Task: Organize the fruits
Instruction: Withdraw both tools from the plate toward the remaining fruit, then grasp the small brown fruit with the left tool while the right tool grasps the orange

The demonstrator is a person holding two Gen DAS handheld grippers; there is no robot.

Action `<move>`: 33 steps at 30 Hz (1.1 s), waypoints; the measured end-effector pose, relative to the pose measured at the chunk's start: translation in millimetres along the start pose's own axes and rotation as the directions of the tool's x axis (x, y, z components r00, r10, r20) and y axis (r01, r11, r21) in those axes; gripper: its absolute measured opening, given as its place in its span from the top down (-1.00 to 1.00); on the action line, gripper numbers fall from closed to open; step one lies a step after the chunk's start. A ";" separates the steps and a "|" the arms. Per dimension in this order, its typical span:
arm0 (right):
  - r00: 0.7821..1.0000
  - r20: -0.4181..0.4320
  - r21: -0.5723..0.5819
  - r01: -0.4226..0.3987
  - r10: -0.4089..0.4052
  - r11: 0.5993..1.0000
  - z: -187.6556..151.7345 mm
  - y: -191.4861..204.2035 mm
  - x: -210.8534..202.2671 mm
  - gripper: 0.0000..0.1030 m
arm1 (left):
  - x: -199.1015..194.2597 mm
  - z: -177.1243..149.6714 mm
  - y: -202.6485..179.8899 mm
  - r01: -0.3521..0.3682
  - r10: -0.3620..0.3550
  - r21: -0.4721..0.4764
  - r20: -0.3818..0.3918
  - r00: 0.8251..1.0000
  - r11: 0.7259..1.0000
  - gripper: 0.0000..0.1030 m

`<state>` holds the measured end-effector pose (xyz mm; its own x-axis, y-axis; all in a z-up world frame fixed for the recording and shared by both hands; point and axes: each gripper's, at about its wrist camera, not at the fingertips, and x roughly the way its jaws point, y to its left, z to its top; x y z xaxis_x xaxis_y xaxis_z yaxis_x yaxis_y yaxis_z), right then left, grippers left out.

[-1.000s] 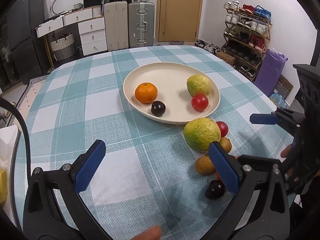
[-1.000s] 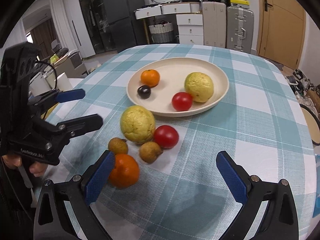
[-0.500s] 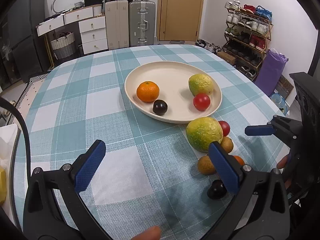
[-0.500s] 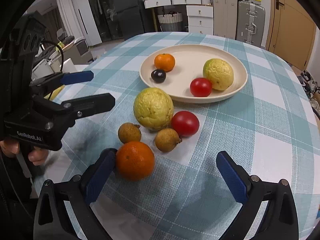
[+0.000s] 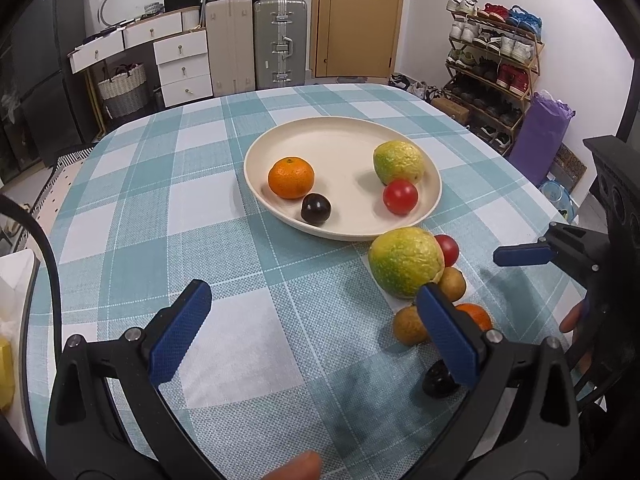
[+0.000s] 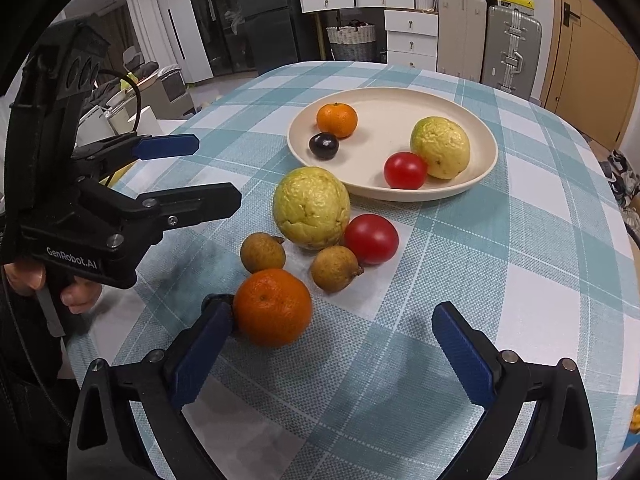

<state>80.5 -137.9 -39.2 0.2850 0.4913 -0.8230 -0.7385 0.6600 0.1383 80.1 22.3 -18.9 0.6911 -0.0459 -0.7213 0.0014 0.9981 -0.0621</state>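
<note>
R gripper (image 6: 328, 356): jaws spread wide, nothing held. Loose orange (image 6: 272, 307) sits just ahead, biased to its L side, touching or nearly touching the L pad (image 6: 200, 360); R pad well clear. So next move, my read: shift slightly left to centre the orange in the gap, then close. Round fruit, no long axis to speak of, so approach angle isn't critical.

Behind the pad there's a small dark fruit (image 6: 216, 302), mostly hidden; prob. a plum like the one in the plate, can't confirm. Risk of nudging it when sliding left.

Further out, same pile on the tablecloth (image 6: 540, 280): two small brown fruits (image 6: 262, 252), big yellow-green citrus (image 6: 311, 207), red tomato (image 6: 371, 239), all bunched, touching or nearly so.

Beyond the pile: cream plate (image 6: 486, 176), already holds 4 pcs. Roughly straight ahead of R gripper, so carry path = forward over the pile.

L gripper (image 5: 308, 332): also wide open, empty, over bare cloth; pile lies off to its R side. R gripper is the nearer one to the orange → R should take it.
</note>
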 end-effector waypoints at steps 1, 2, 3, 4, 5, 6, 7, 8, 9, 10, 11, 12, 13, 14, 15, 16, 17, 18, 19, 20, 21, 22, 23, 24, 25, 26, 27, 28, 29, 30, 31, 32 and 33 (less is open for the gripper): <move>1.000 -0.003 0.000 -0.008 0.008 1.000 -0.1 0.6 0.7 -0.84 | -0.1 0.0 0.0 0.000 0.000 -0.001 0.001 1.000 1.000 -0.99; 1.000 -0.003 0.002 -0.028 0.028 1.000 -0.1 0.9 1.0 -0.77 | -0.2 0.2 -0.1 0.002 -0.002 0.000 0.001 1.000 1.000 -0.99; 0.999 0.000 0.007 -0.044 0.044 0.999 0.1 0.8 0.5 -0.65 | -0.1 0.2 -0.2 0.003 -0.003 0.000 0.000 1.000 1.000 -0.99; 0.999 0.001 0.009 -0.053 0.053 0.999 0.3 1.3 0.0 -0.57 | -0.1 0.4 -0.4 0.003 -0.003 0.000 -0.001 1.000 1.000 -0.99; 0.998 0.004 0.004 -0.059 0.058 0.998 0.5 2.8 -0.9 -0.53 | 0.1 0.4 -0.5 0.003 -0.003 0.001 -0.001 1.000 1.000 -0.99; 0.998 0.005 0.000 -0.065 0.065 0.998 0.4 3.9 -1.3 -0.45 | 0.0 0.5 -0.5 0.002 -0.002 0.001 -0.001 1.000 1.000 -0.99; 0.997 0.004 -0.001 -0.074 0.074 0.997 0.5 4.3 -1.3 -0.38 | -0.1 0.4 -0.4 0.002 -0.002 0.001 0.000 1.000 1.000 -0.99; 0.996 0.002 0.003 -0.088 0.088 0.996 0.3 4.5 -1.6 -0.35 | 0.0 0.4 -0.4 0.004 -0.004 0.001 -0.001 1.000 1.000 -0.99; 0.994 0.002 0.006 -0.107 0.107 0.994 0.3 4.4 -1.9 -0.23 | 0.6 0.5 -0.7 0.006 -0.006 0.001 -0.004 1.000 1.000 -0.99; 0.992 -0.002 0.006 -0.125 0.125 0.992 0.2 4.7 -2.0 -0.10 | 0.8 0.6 -1.0 0.007 -0.007 0.002 -0.005 1.000 1.000 -0.99; 0.991 -0.001 0.007 -0.137 0.137 0.991 0.0 5.3 -2.8 -0.06 | 0.8 0.4 -1.5 0.009 -0.009 0.003 -0.006 1.000 1.000 -0.99; 0.989 0.001 0.007 -0.148 0.148 0.989 -0.6 6.2 -3.7 0.03 | 1.0 0.3 -2.1 0.009 -0.009 0.005 -0.008 1.000 1.000 -0.99; 0.988 0.000 0.007 -0.156 0.156 0.988 -0.8 6.8 -3.5 0.10 | 1.1 0.0 -2.8 0.009 -0.009 0.008 -0.010 1.000 1.000 -0.99; 0.986 0.002 0.007 -0.165 0.165 0.986 -0.9 7.2 -3.8 0.12 | 1.3 -0.3 -3.4 0.010 -0.010 0.011 -0.012 1.000 1.000 -0.99; 0.985 0.006 0.006 -0.171 0.171 0.985 -1.0 7.4 -4.2 0.20 | 1.6 -0.6 -4.0 0.010 -0.010 0.013 -0.013 1.000 1.000 -0.99; 0.986 0.008 0.004 -0.169 0.169 0.986 -1.1 8.0 -4.7 0.20 | 2.0 -1.1 -4.6 0.010 -0.010 0.014 -0.015 1.000 1.000 -0.99; 0.985 0.010 0.004 -0.170 0.170 0.985 -1.3 8.5 -5.1 0.21 | 2.3 -1.3 -5.0 0.011 -0.011 0.016 -0.017 1.000 1.000 -0.99; 0.986 0.013 0.004 -0.169 0.169 0.986 -1.3 8.6 -5.5 0.22 | 2.5 -1.5 -5.4 0.012 -0.012 0.017 -0.018 1.000 1.000 -0.99; 0.987 0.015 0.000 -0.160 0.160 0.987 -1.0 8.6 -6.1 0.23 | 2.9 -1.6 -5.9 0.012 -0.011 0.019 -0.020 1.000 1.000 -0.99; 0.988 0.017 -0.002 -0.151 0.151 0.989 -0.8 8.1 -7.0 0.23 | 3.0 -1.8 -6.1 0.011 -0.011 0.021 -0.022 1.000 1.000 -0.99; 0.989 0.025 -0.001 -0.149 0.149 0.989 -0.4 6.3 -9.3 0.23 | 3.1 -1.9 -6.1 0.012 -0.012 0.022 -0.022 1.000 1.000 -0.99; 0.990 0.034 0.001 -0.140 0.140 0.990 0.4 4.7 -12.5 0.23 | 3.3 -2.0 -6.2 0.015 -0.014 0.022 -0.025 1.000 1.000 -0.99; 0.991 0.038 0.000 -0.132 0.132 0.991 0.8 2.7 -15.0 0.23 | 3.8 -2.1 -6.3 0.019 -0.019 0.022 -0.029 0.999 1.000 -0.99; 0.991 0.044 -0.002 -0.124 0.124 0.992 1.0 1.1 -17.2 0.23 | 4.6 -2.6 -6.2 0.025 -0.024 0.022 -0.033 0.999 0.999 -0.99; 0.992 0.050 0.001 -0.116 0.116 0.993 1.3 -1.1 -19.4 0.23 | 5.7 -3.2 -6.6 0.030 -0.029 0.024 -0.039 0.999 0.999 -0.99; 0.992 0.051 0.005 -0.114 0.114 0.993 1.3 -3.5 -20.3 0.23 | 7.3 -3.8 -7.4 0.034 -0.032 0.026 -0.046 0.998 0.999 -0.99; 0.993 0.051 0.006 -0.110 0.110 0.994 1.3 -5.5 -21.4 0.23 | 9.0 -4.7 -8.5 0.038 -0.036 0.029 -0.055 0.998 0.999 -0.99; 0.993 0.053 0.007 -0.104 0.104 0.995 1.4 -6.9 -22.3 0.23 | 10.6 -5.7 -10.2 0.043 -0.041 0.033 -0.063 0.997 0.999 -0.99; 0.994 0.056 0.011 -0.100 0.099 0.995 1.7 -8.7 -23.3 0.23 | 12.0 -6.7 -11.7 0.050 -0.047 0.035 -0.069 0.996 0.998 -0.99; 0.993 0.057 0.012 -0.100 0.099 0.995 1.7 -9.8 -24.1 0.23 | 13.0 -7.5 -13.0 0.057 -0.054 0.037 -0.076 0.996 0.998 -0.99; 0.994 0.060 0.013 -0.097 0.096 0.995 1.8 -10.9 -25.0 0.23 | 14.1 -8.2 -14.7 0.063 -0.060 0.040 -0.080 0.995 0.997 -0.99; 0.994 0.061 0.014 -0.093 0.092 0.996 1.7 -12.2 -25.8 0.23 | 15.0 -8.8 -16.3 0.069 -0.065 0.045 -0.084 0.994 0.997 -0.99; 0.994 0.061 0.014 -0.090 0.089 0.996 1.7 -13.3 -26.2 0.23 | 15.6 -9.3 -18.0 0.074 -0.069 0.053 -0.090 0.994 0.996 -0.99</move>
<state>83.9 -158.6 -18.6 0.2548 0.5818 -0.7724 -0.7524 0.6210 0.2196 84.1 3.3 -35.5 0.6217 -0.1179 -0.7743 0.0905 0.9928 -0.0785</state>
